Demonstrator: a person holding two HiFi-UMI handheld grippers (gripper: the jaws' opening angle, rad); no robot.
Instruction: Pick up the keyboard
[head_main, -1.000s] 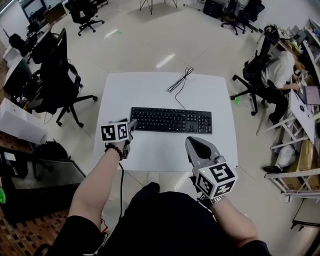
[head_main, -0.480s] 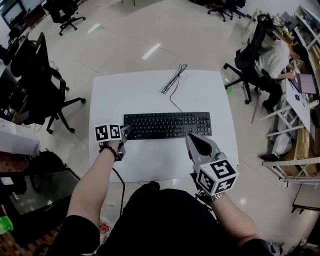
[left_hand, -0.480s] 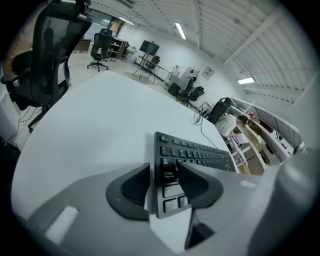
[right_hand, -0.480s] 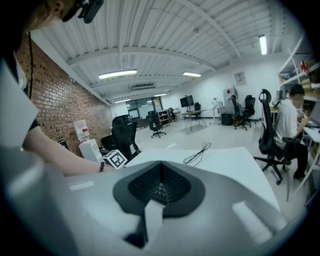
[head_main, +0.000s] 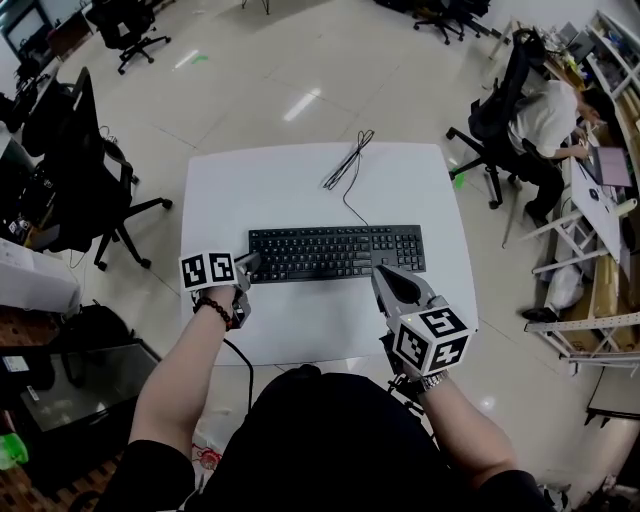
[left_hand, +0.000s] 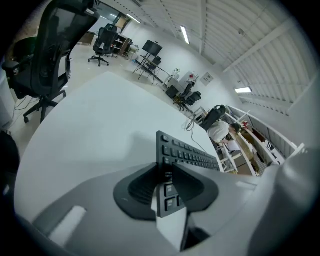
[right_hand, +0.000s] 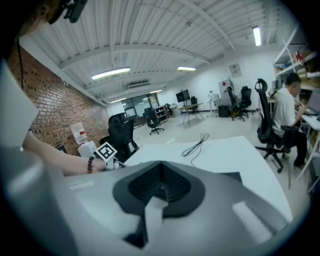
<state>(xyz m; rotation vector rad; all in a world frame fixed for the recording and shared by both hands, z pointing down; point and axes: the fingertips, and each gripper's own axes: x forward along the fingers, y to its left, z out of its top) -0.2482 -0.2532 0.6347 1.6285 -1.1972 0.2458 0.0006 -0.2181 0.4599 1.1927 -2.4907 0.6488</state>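
Observation:
A black keyboard (head_main: 335, 252) lies across the middle of the white table (head_main: 300, 180). My left gripper (head_main: 248, 265) is at its left end. In the left gripper view the keyboard (left_hand: 190, 152) runs away from the left gripper (left_hand: 167, 167); its end sits between the jaws, which are closing, and the pads lie against it. My right gripper (head_main: 383, 272) is shut with nothing in it, its tip at the keyboard's right front corner. In the right gripper view the right gripper (right_hand: 160, 165) hides most of the keyboard; a dark corner (right_hand: 231, 176) shows beside it.
The keyboard's black cable (head_main: 345, 165) trails to the table's far edge. Black office chairs (head_main: 85, 165) stand left of the table, and one (head_main: 490, 130) stands to the right. A seated person (head_main: 550, 120) works at a desk on the far right.
The left gripper has moved in and down onto the keyboard's left end and its jaws have narrowed. The right gripper has come forward to the keyboard's right front corner.

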